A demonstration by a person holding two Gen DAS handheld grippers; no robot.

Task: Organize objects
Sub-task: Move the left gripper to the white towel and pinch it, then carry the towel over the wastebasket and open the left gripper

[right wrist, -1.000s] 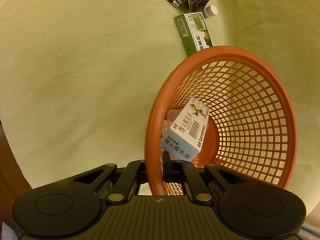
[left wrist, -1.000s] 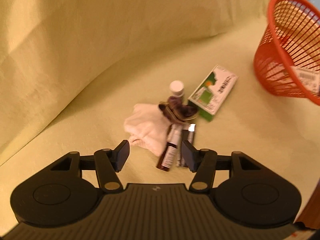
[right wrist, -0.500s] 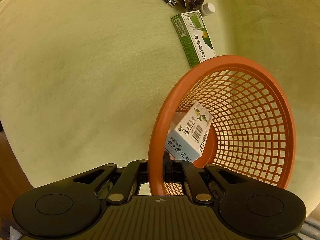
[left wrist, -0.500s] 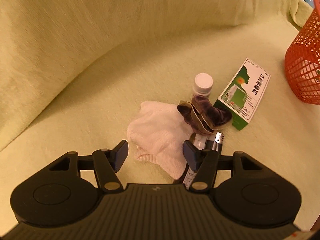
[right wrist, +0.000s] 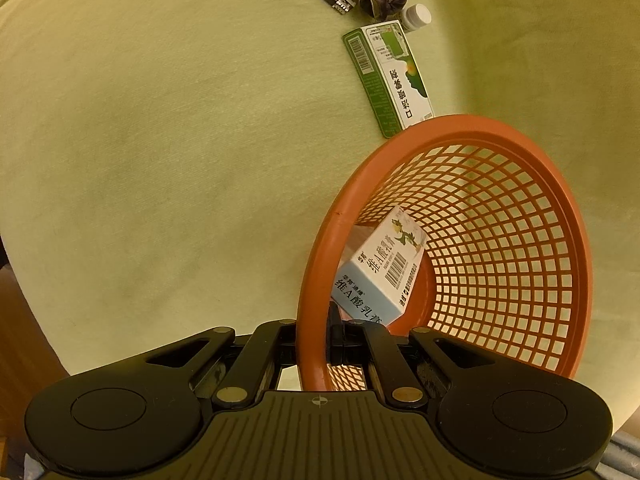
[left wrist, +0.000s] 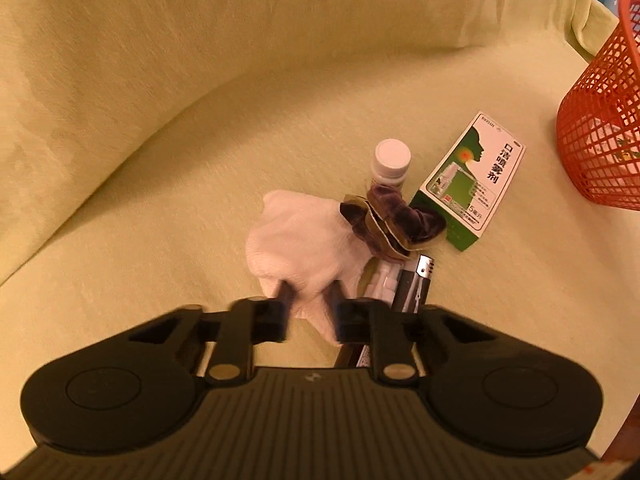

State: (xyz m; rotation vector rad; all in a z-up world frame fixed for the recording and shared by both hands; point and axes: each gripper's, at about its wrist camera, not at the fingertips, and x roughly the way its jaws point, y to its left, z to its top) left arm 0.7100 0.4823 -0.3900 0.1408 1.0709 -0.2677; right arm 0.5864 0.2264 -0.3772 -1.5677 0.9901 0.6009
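Soft crumpled cloth (left wrist: 304, 236); orange mesh basket (right wrist: 520, 208)

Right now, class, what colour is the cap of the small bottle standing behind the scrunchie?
White. The cap of the small bottle shows best in the left wrist view, just behind the scrunchie.

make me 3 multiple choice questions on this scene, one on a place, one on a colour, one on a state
1. Where is the blue and white box?
A. inside the basket
B. on the white cloth
C. beside the small bottle

2. What colour is the basket?
A. green
B. orange
C. white

3. What is the right gripper doing?
A. hanging open above the cushion
B. shut on the green box
C. shut on the basket rim

Answers:
1. A, the box leans against the mesh wall inside.
2. B, rim and mesh are orange in both views.
3. C, its fingers pinch the near rim, while the left gripper straddles the white cloth.
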